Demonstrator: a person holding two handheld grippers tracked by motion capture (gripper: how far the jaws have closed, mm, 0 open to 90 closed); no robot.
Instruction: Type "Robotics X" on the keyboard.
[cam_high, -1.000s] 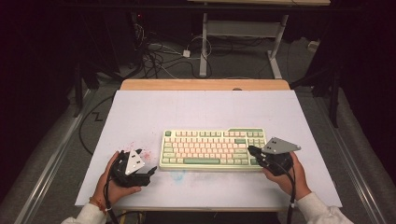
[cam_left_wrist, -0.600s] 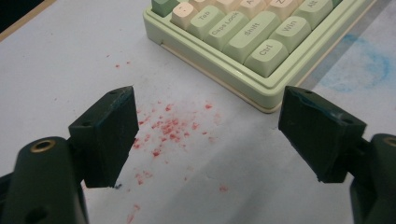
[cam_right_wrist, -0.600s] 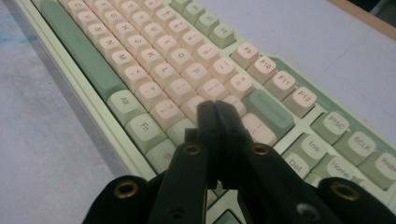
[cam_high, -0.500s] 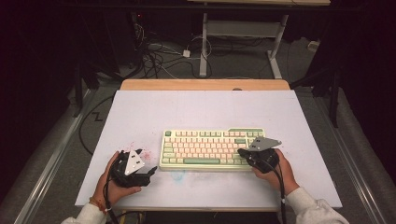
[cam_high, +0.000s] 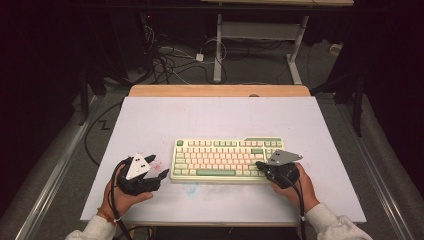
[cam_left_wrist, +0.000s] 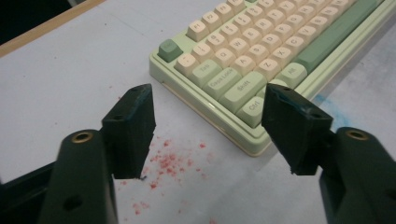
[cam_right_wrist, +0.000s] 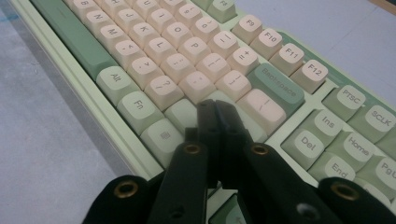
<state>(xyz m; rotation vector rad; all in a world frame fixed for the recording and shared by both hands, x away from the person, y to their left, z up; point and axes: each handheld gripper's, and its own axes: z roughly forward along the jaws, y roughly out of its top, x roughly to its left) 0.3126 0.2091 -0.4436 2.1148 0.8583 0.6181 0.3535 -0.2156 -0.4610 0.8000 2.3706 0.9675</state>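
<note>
Here, right gripper (cam_right_wrist: 217, 109): jaws pressed together, nothing between them, tips set down on the green keys at the right end of the mechanical keyboard (cam_high: 227, 160). Left gripper (cam_left_wrist: 208, 123): jaws apart and just closing further, holding nothing, hovering just left of the keyboard's near-left corner above red specks (cam_left_wrist: 168, 161). Keyboard: green case, cream keys, lying near the centre of the white table (cam_high: 210, 117).

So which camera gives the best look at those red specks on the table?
The left gripper view: the red specks lie close up between its open jaws, beside the keyboard. The high view has them as a faint pink smudge.
</note>
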